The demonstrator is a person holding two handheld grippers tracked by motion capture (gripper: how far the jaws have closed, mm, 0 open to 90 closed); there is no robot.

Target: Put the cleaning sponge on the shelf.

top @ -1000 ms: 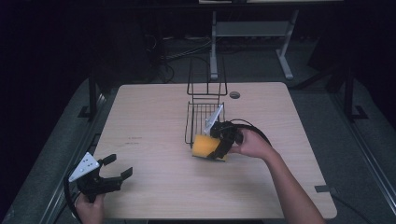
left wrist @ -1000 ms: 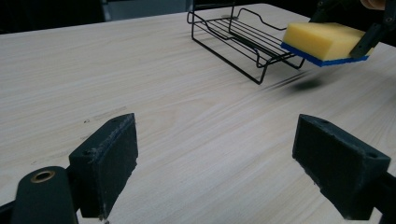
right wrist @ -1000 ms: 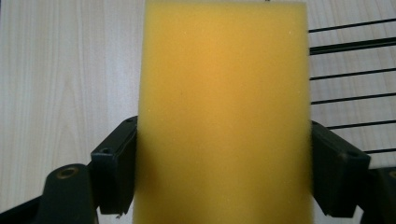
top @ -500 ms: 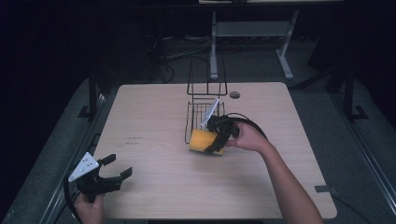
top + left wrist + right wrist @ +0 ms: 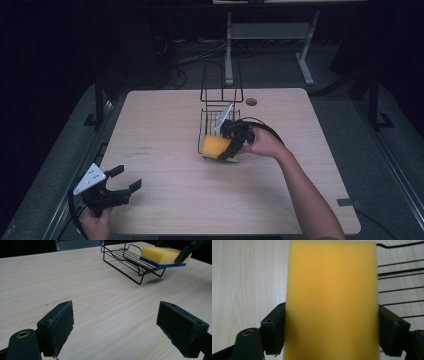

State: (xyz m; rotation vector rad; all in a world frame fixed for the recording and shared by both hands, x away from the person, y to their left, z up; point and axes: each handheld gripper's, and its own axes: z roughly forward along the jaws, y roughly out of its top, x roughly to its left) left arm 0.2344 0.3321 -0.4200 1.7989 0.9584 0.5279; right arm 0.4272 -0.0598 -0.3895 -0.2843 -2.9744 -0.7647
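One sponge (image 5: 218,147) — yellow with a blue underside — is held at centre frame in the high view, squeezed across its width between the jaws of the right gripper (image 5: 231,148). It is carried flat and partly over the near edge of the black wire rack (image 5: 216,120), probably so it can be laid onto the wires. The left gripper (image 5: 123,186) is parked at the lower left, above the table (image 5: 160,115) — jaws spread wide, nothing between them, kept clear of the working side.
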